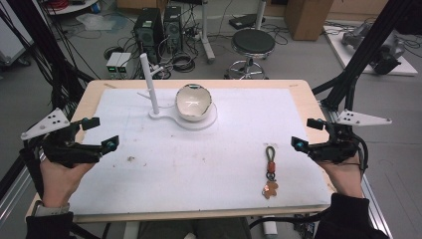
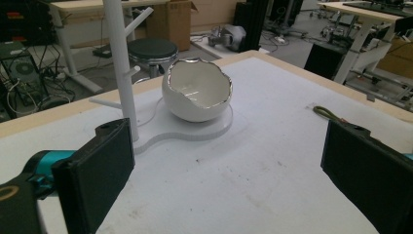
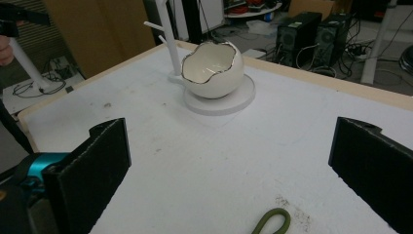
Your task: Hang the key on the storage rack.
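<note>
A white bowl shaped like a cracked eggshell with a silver rim point(image 1: 193, 102) point(image 2: 197, 90) point(image 3: 213, 68) sits on a flat white base point(image 1: 204, 122) at the back middle of the table. A white post with pegs point(image 1: 149, 82) point(image 2: 119, 63) point(image 3: 168, 34) rises from the same base beside it. A keychain point(image 1: 271, 172) with a green loop point(image 3: 275, 220), an orange piece and a copper tag lies front right. My left gripper point(image 1: 102, 132) point(image 2: 226, 146) hovers open at the left edge, my right gripper point(image 1: 306, 133) point(image 3: 229, 141) open at the right edge. Both hold nothing.
A white mat point(image 1: 199, 159) with a few dirt marks covers the wooden table point(image 1: 99, 87). Beyond the far edge stand a black stool point(image 1: 253, 45), computer towers point(image 1: 157, 27) and cables on the floor. Black frame struts point(image 1: 368, 45) rise at both sides.
</note>
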A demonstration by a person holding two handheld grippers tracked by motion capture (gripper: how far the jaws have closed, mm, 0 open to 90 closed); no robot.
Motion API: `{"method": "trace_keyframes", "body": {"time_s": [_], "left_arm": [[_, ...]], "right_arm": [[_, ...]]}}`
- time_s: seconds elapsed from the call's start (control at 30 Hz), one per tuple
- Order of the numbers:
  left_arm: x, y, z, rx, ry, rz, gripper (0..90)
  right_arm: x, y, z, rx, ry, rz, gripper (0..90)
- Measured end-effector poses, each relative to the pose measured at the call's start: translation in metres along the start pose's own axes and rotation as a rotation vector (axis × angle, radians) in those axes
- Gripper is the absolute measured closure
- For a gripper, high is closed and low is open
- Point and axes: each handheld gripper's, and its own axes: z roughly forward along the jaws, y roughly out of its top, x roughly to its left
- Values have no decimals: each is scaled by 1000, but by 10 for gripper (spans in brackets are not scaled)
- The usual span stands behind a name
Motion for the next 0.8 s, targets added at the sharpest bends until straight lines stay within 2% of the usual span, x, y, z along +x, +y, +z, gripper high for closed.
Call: {"method": "trace_keyframes", "body": {"time_s": [0.47,0.63,0.8], "left_arm": [[0,-2,0,-3,11,-5,58],[1,-2,1,1,10,-6,58],[3,-4,2,10,6,-17,58]], "right_arm": [[-3,-5,8,24,-49,-17,9],[-10,-13,11,41,-61,19,9],[-18,-21,14,70,-97,36,9]]}}
